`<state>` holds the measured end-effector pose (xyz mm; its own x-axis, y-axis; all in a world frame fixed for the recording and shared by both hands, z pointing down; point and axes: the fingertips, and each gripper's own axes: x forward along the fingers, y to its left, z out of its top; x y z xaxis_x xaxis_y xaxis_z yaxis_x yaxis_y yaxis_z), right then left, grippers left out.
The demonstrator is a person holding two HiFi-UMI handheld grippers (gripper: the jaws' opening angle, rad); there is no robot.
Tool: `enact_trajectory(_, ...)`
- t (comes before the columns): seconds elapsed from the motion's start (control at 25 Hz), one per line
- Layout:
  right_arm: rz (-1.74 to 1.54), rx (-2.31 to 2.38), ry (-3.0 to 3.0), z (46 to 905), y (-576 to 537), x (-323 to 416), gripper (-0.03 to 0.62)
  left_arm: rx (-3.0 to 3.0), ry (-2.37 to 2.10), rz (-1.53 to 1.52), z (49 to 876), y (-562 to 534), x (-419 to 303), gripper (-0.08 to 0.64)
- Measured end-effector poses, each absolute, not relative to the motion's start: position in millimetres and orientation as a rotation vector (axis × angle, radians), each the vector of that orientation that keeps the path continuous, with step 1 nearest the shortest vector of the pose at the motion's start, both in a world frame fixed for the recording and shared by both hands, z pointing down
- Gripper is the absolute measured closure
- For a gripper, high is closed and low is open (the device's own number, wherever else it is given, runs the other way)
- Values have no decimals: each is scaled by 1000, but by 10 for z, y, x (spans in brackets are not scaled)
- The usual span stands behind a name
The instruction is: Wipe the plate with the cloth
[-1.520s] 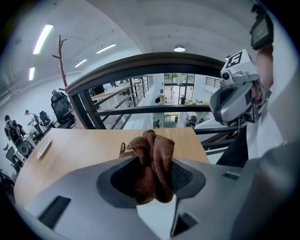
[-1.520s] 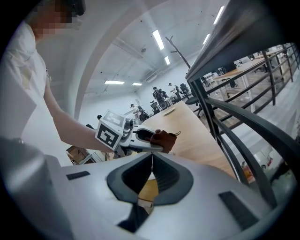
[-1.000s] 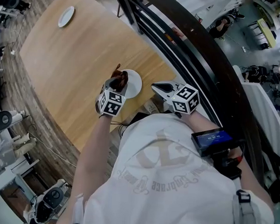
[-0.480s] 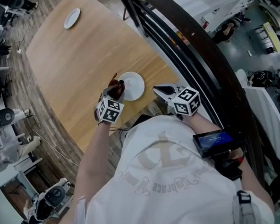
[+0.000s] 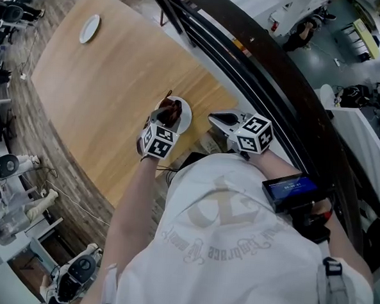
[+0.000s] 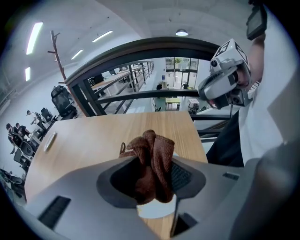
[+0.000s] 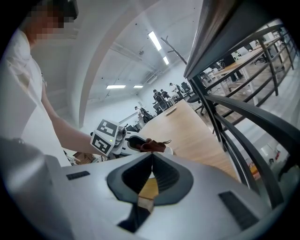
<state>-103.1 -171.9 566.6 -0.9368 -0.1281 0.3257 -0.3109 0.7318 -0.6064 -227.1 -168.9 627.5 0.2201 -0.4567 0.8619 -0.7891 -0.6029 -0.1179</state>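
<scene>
A white plate (image 5: 184, 117) lies near the right end of the wooden table (image 5: 111, 79). My left gripper (image 5: 167, 117) hangs over the plate's left half, shut on a bunched brown cloth (image 5: 171, 110). In the left gripper view the cloth (image 6: 154, 145) fills the gap between the jaws, and a sliver of the plate (image 6: 157, 209) shows beneath it. My right gripper (image 5: 214, 118) hovers just right of the plate, off the table's end, shut with nothing in it. The right gripper view shows the right gripper (image 7: 151, 155) with its jaw tips meeting, and beyond it the left gripper (image 7: 133, 143) and the cloth (image 7: 151, 146).
A second white plate (image 5: 90, 28) lies at the table's far end. A dark curved railing (image 5: 259, 62) runs close along the table's right side. Office chairs and equipment stand on the floor to the left of the table.
My left gripper has carried the cloth from the plate's left edge to the right, further over the plate. The right gripper has stayed where it was.
</scene>
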Motion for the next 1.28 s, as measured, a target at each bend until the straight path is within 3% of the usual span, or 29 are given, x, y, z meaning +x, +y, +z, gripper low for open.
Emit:
enact_trajectory(0.4, 1014, 365, -2664, 5705, -1730, -963, 578, 2260, -1010, 1347, 6315, -1780, -1829, 391)
enact_trajectory(1.0, 993, 278, -2664, 5675, -1646, -1109, 578, 2053, -1097, 1462, 6306, -1108, -2559, 391)
enact_trajectory(1.28, 995, 273, -2655, 5681, -1608, -1092, 578, 2088, -1059, 1422, 6357, -1053, -2232, 391)
